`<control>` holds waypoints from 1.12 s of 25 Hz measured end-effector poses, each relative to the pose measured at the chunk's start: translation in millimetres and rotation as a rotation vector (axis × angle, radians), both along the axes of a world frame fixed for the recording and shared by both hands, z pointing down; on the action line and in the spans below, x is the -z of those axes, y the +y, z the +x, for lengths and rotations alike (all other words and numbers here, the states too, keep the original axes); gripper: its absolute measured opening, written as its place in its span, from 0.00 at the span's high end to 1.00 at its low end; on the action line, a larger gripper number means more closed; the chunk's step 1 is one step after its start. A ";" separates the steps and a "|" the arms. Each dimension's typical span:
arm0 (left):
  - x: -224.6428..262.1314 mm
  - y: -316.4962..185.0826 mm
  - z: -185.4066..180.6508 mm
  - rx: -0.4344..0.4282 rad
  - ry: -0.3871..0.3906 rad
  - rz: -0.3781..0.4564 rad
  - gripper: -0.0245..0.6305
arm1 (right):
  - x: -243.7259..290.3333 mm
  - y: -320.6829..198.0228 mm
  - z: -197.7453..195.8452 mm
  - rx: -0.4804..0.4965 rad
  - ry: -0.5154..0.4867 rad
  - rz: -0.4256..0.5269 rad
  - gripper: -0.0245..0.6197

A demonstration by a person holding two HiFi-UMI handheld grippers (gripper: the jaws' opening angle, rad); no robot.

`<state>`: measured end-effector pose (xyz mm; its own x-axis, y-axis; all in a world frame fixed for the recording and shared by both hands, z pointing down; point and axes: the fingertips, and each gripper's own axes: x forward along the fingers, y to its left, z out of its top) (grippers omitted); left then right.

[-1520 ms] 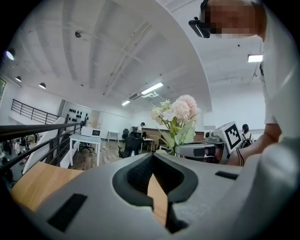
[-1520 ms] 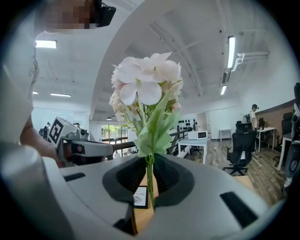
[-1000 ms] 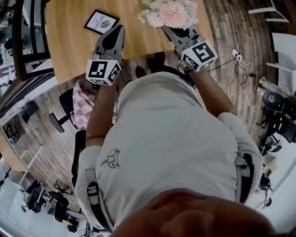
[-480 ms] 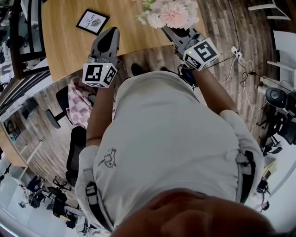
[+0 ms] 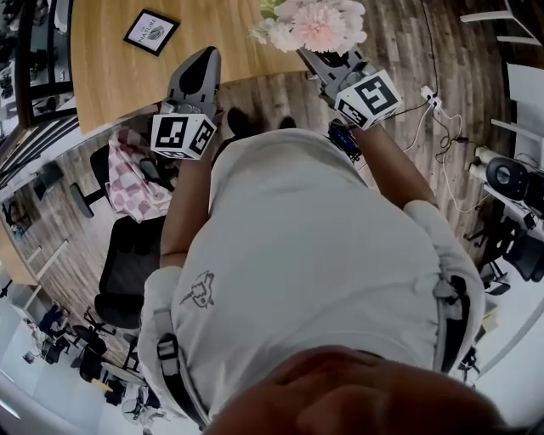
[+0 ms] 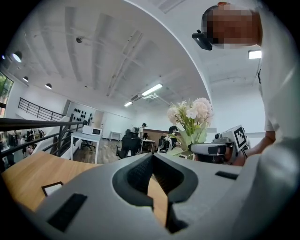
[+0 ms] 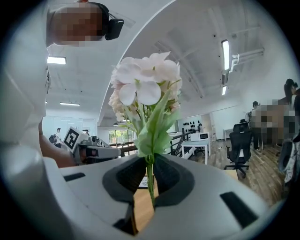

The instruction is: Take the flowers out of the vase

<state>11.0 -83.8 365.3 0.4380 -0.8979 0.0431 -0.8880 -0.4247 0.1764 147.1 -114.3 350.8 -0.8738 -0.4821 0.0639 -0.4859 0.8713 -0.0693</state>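
Note:
A bunch of pale pink and white flowers (image 5: pixel 313 23) with green leaves is held upright by its stems in my right gripper (image 5: pixel 308 53), which is shut on them. In the right gripper view the thin green stem (image 7: pixel 150 183) runs down between the pads, with the blooms (image 7: pixel 145 89) above. My left gripper (image 5: pixel 206 56) is level beside it, jaws shut with nothing between them (image 6: pixel 151 157). From the left gripper view the flowers (image 6: pixel 192 112) stand to the right. No vase is in view.
The wooden table (image 5: pixel 110 76) lies ahead with a framed picture (image 5: pixel 151 32) on it. An office chair with a checked cloth (image 5: pixel 132 183) stands at the left. Cables and a power strip (image 5: pixel 431 98) lie on the floor at the right.
Both grippers and the person have drawn back from the table; its edge and the framed picture have slid up and left in the head view. The flowers stay in the right gripper.

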 end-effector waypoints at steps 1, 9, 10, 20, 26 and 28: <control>1.2 4.1 7.7 0.003 -0.006 0.003 0.96 | -0.3 3.0 6.5 0.004 -0.002 -0.002 0.88; 9.2 34.2 38.0 -0.006 -0.046 0.011 0.96 | -1.5 28.3 33.3 0.014 -0.008 -0.008 0.88; 10.7 37.9 38.3 -0.011 -0.047 0.012 0.96 | 0.0 32.9 33.8 0.011 -0.009 -0.005 0.88; 18.7 85.6 17.5 -0.088 -0.049 0.036 0.96 | 1.5 95.3 15.3 -0.056 0.003 0.013 0.88; 24.6 129.0 -5.7 -0.108 -0.050 0.050 0.96 | 5.7 138.8 -7.6 -0.079 -0.004 0.014 0.88; 24.6 143.7 -15.9 -0.114 -0.052 0.055 0.96 | 5.3 151.4 -18.3 -0.081 -0.007 0.015 0.88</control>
<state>-4.9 60.0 340.7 0.5355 -0.8443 0.0210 -0.8410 -0.5308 0.1049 128.7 37.2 345.5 -0.8323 -0.5521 0.0501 -0.5543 0.8301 -0.0607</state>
